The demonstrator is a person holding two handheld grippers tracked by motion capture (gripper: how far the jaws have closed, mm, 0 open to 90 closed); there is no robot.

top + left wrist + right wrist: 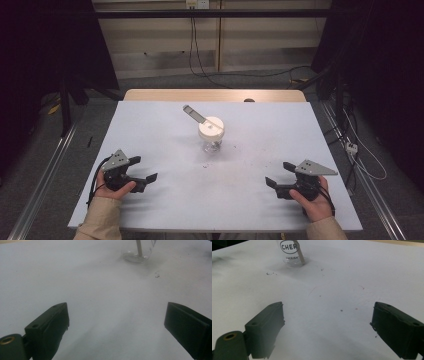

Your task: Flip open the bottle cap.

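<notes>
Looking from the high view, I hold my left tongs (146, 178) and right tongs (272, 182) wide open, empty, low on the worktop (150, 130); the lidded glass jar (212, 135) stands at 12 o'clock between them. In the left gripper view its base (135, 256) lies at 1 o'clock; in the right gripper view, at 11 o'clock. I should approach slowly from both sides, keeping it upright.

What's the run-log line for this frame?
left gripper: open, empty | right gripper: open, empty | jar: upright mid-table, untouched | stick: inside jar
</notes>
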